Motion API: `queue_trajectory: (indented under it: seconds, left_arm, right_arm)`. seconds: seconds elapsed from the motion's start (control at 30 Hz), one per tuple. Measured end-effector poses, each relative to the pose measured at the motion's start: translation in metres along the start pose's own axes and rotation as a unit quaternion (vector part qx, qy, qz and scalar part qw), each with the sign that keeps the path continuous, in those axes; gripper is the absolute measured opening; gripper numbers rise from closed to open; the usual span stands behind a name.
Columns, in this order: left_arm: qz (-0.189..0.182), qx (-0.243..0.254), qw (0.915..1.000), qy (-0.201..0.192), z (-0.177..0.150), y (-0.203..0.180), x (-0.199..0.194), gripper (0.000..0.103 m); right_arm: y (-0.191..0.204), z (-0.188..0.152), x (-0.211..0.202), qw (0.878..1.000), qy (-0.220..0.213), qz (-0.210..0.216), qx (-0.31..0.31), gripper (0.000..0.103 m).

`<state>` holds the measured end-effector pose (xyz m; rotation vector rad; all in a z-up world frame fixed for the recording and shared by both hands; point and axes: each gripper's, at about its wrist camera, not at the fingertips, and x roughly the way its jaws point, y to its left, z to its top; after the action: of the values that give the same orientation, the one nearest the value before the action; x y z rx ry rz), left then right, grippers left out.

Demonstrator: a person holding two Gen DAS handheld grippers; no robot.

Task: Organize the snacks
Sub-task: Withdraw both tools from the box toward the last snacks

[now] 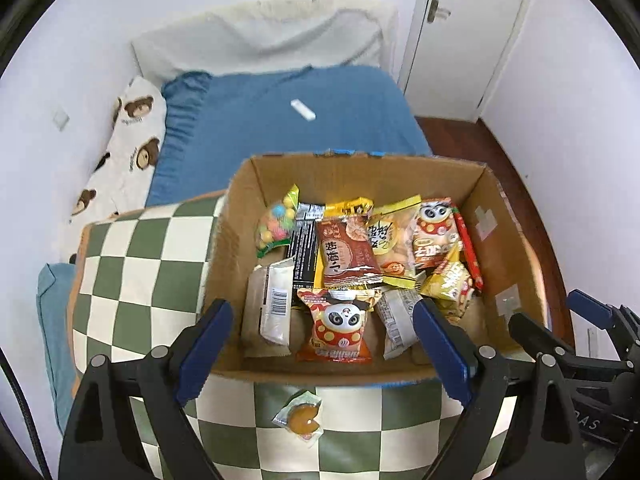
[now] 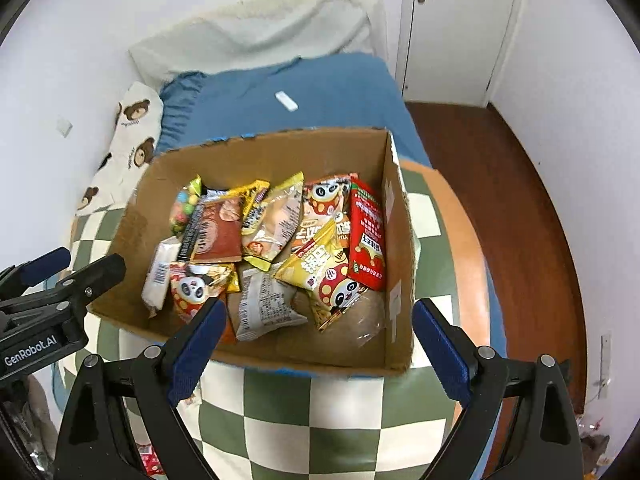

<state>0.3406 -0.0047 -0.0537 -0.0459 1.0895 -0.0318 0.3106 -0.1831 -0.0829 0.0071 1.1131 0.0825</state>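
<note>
- Cardboard box [image 1: 508,240] sits mid-frame on a green-and-cream checkered cushion [image 1: 132,276], open top, full of snack packets.
- Left wrist view only: one small clear-wrapped orange candy [image 1: 303,420] lies on the cushion at lower centre, just outside the box's near wall, apart from it.
- Right wrist view only: the red packet [image 2: 367,236] shows its full face against the box's right wall; the left view shows it edge-on.
- Right wrist view only: a third panda packet [image 2: 340,288] shows at lower right of the pile.
- Panda packets: two in the left view, near [image 1: 340,326] and far right [image 1: 436,232]; three in the right view.
- One bag of coloured candy balls [image 1: 276,224], upper left of the pile.
- One brown pastry packet [image 1: 347,252], centre.
- Left gripper [image 1: 322,350]: jaws wide apart, nothing between, over the box's near edge.
- Right gripper [image 2: 316,348]: jaws wide apart, empty, also over the near edge.
- One white remote-like bar [image 1: 303,109] on the blue bed cover [image 1: 256,140], upper centre.
</note>
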Motion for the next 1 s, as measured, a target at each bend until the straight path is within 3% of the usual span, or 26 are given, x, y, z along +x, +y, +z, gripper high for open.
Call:
queue_trajectory:
  seconds: [0.5, 1.0]
  left_arm:
    - [0.015, -0.003, 0.9946, -0.102, -0.055, 0.003, -0.092, 0.092]
    - [0.019, -0.015, 0.9916, -0.127, -0.097, -0.019, -0.130, 0.092]
  right_arm:
    - [-0.002, -0.064, -0.093, 0.995, -0.101, 0.002, -0.002, 0.096]
    - [-0.011, -0.095, -0.148, 0.987, -0.158, 0.007, -0.037, 0.096]
